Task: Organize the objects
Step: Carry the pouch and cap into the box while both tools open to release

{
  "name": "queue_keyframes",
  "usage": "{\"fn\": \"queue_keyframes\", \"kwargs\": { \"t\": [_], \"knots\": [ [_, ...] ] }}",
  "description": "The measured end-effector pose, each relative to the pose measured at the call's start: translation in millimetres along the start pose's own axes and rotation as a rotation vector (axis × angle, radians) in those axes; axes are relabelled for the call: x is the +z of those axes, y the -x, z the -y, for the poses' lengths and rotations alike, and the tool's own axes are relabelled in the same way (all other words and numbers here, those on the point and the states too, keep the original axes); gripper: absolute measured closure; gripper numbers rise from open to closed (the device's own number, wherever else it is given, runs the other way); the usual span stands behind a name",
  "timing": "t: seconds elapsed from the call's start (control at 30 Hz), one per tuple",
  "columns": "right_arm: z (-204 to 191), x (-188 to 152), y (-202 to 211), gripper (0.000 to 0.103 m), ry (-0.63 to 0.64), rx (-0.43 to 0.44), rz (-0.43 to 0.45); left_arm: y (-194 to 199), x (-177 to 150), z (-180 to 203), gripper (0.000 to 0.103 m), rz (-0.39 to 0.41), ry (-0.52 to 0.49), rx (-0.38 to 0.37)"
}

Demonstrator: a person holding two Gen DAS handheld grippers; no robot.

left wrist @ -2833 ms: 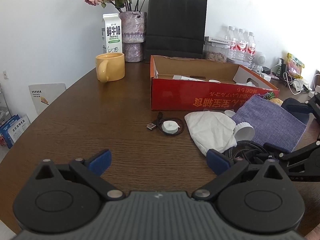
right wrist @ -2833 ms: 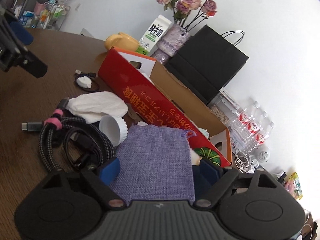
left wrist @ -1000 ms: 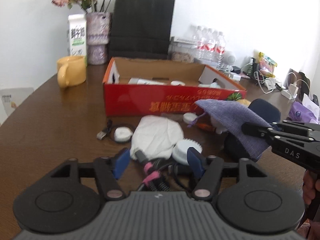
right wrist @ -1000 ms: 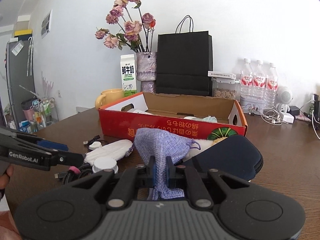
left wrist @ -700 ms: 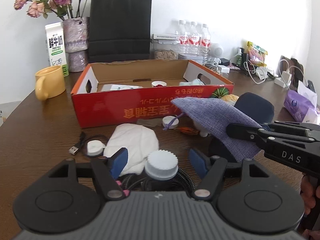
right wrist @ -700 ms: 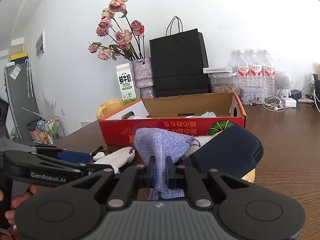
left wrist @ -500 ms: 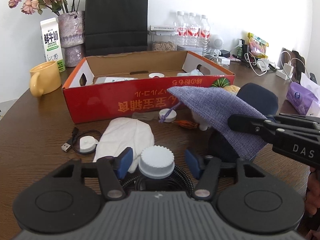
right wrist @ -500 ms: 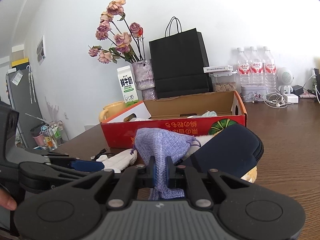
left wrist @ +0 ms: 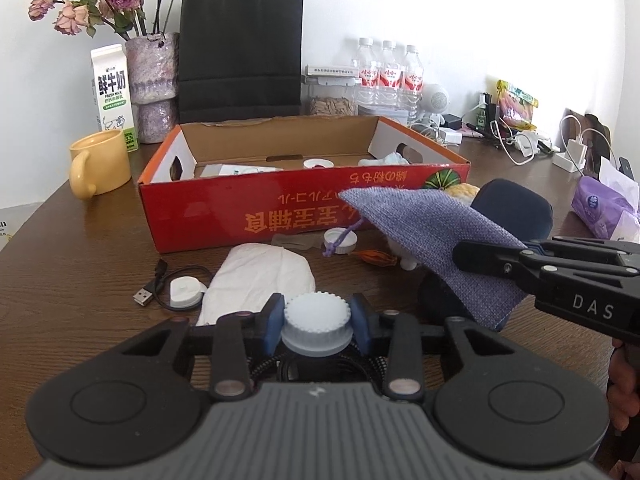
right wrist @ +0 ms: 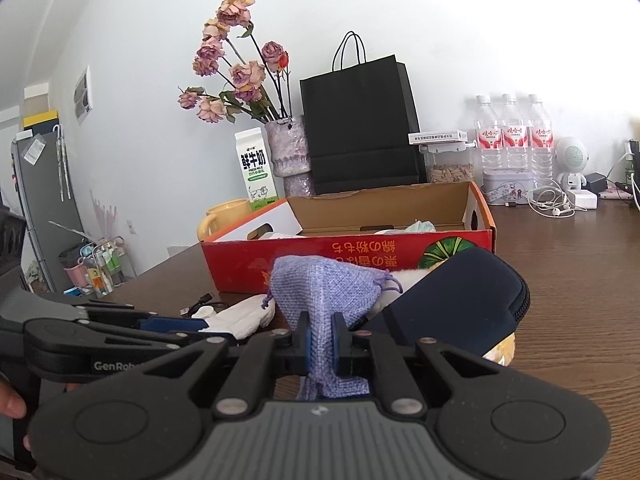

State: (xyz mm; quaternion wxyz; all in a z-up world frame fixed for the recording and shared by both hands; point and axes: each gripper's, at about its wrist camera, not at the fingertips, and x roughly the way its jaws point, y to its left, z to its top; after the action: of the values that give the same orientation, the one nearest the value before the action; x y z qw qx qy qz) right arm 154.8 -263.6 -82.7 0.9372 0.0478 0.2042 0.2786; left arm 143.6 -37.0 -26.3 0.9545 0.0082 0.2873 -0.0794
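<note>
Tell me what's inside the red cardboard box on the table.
Inside the red box a white round lid, flat white packets and a crumpled pale item show; its front wall hides the rest of the floor.

A plain white wall [right wrist: 440,20] stood behind the dark brown wooden worktop [left wrist: 80,264], brightly lit, the glare strongest toward its right end. Against that wall, at the worktop's back edge, a black paper bag [left wrist: 240,48] stood upright, with a vase of dried roses [left wrist: 152,68] and a milk carton [left wrist: 112,88] just to its left. Far left of the bag, off the worktop, a grey refrigerator [right wrist: 44,208] rose with a cluttered wire rack [right wrist: 100,268] beside it.
</note>
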Motion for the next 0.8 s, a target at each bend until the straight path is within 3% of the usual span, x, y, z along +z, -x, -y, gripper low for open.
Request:
{"fn": "queue_keyframes", "kwargs": {
  "t": [0.33,0.8],
  "knots": [
    [-5,3,-3,0.095,0.019,0.002,-0.005,10,11,-9,0.066,0.048,0.013,0.006],
    [-17,66,-17,0.095,0.052,0.023,0.084,24,73,-11,0.066,0.242,0.018,0.004]
  ]
}}
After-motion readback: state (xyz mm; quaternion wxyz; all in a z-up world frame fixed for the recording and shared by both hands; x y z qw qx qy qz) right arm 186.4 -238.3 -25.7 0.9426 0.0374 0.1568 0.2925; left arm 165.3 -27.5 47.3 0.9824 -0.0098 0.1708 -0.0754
